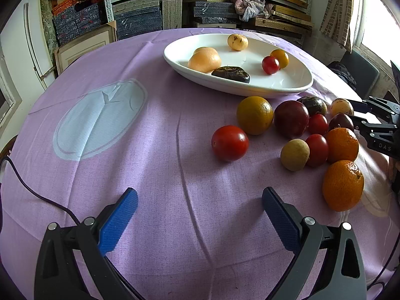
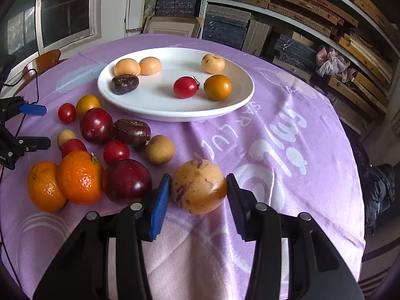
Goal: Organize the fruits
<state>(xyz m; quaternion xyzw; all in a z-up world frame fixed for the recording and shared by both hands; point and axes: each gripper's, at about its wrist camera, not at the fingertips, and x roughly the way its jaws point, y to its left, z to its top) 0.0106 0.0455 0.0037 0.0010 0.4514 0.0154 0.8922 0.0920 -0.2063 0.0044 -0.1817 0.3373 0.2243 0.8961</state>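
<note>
A white oval plate (image 1: 287, 88) (image 2: 240, 100) sits on the purple tablecloth and holds several fruits, among them a red tomato (image 2: 185, 87) and a dark fruit (image 2: 124, 84). Loose fruits lie beside it: oranges (image 2: 80, 177), dark plums (image 2: 126, 180), small tomatoes (image 1: 230, 143). My right gripper (image 2: 198, 187) is shut on a tan spotted fruit (image 2: 198, 186), both pads touching its sides. My left gripper (image 1: 200, 200) is open and empty over bare cloth, left of the fruit pile. It also shows in the right wrist view (image 2: 35, 125).
The round table's edge (image 2: 350, 150) drops off at right. Shelves of stacked boxes (image 1: 140, 22) stand behind the table. A black cable (image 1: 37, 195) runs across the cloth at left. A wooden chair (image 2: 42, 62) stands at the far left.
</note>
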